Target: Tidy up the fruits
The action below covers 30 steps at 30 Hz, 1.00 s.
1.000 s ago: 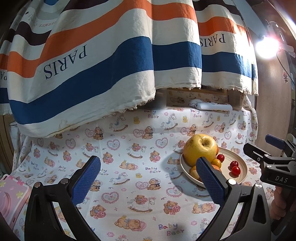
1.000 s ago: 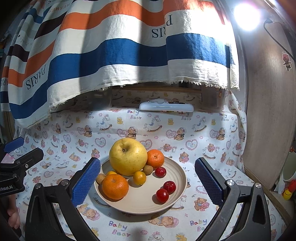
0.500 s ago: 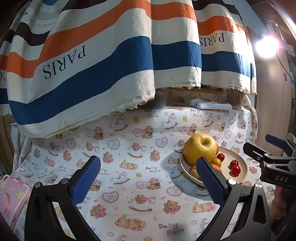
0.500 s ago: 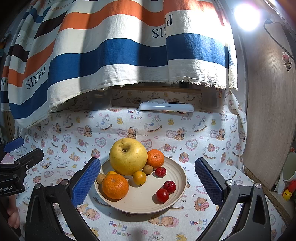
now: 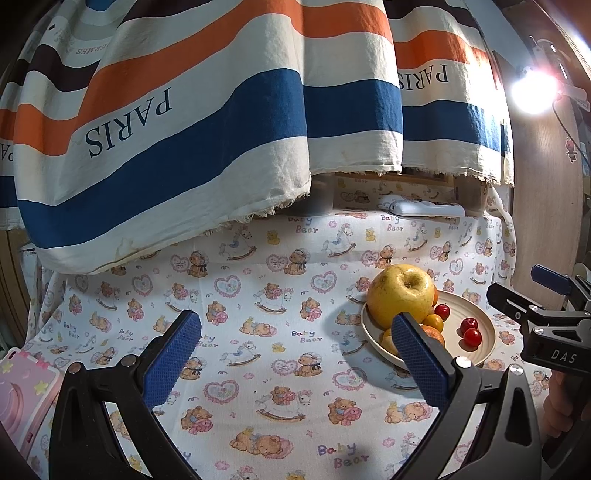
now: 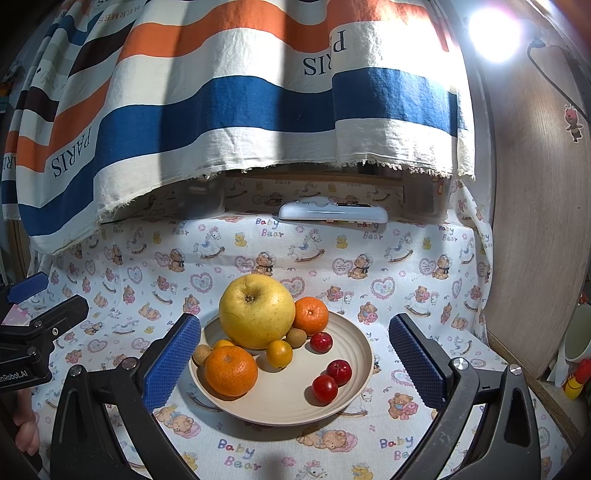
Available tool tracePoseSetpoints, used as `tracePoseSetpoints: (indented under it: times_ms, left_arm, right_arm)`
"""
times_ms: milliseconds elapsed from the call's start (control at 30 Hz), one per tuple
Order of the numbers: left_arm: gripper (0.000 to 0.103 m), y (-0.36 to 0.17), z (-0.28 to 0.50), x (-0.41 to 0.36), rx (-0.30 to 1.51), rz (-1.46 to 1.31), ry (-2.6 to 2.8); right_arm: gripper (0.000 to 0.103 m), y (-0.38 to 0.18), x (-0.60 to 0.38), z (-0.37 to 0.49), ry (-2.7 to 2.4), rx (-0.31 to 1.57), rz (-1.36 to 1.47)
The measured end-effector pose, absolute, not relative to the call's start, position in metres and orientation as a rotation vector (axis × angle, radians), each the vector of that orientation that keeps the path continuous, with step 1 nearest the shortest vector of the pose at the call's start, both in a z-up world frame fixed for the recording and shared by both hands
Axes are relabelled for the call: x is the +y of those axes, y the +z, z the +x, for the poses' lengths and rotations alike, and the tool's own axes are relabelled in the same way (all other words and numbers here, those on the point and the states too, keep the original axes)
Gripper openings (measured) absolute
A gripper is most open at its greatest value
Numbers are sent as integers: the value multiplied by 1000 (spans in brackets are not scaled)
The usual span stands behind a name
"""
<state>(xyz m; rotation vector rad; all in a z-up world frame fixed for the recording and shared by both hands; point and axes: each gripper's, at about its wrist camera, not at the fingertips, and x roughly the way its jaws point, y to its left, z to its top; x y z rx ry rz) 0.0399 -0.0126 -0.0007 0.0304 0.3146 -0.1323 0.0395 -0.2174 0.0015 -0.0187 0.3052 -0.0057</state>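
Observation:
A cream plate (image 6: pixel 351 384) sits on the bear-print cloth and holds a big yellow apple (image 6: pixel 256 312), two oranges (image 6: pixel 231 371) (image 6: pixel 311 314), small yellow and brown fruits, and three small red fruits (image 6: pixel 325 387). My right gripper (image 6: pixel 293 363) is open and empty, hovering just in front of the plate, its fingers either side of it. My left gripper (image 5: pixel 295 354) is open and empty, left of the plate (image 5: pixel 480 343); its right finger hides part of the fruit. The apple also shows in the left wrist view (image 5: pixel 400 297).
A striped "PARIS" cloth (image 6: pixel 236 110) hangs low over the back. A white remote-like device (image 6: pixel 332 213) lies at the back edge. A wooden panel (image 6: pixel 535 221) stands right. A pink case (image 5: pixel 22 391) lies far left. A bright lamp (image 6: pixel 493 33) shines upper right.

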Motion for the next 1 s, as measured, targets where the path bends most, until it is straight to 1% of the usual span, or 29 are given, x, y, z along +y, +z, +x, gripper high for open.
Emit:
tracePoseSetpoints:
  times_ms: [1000]
  left_arm:
    - [102, -1, 41, -11, 318, 31, -134]
  right_arm:
    - [102, 1, -213, 40, -3, 307, -22]
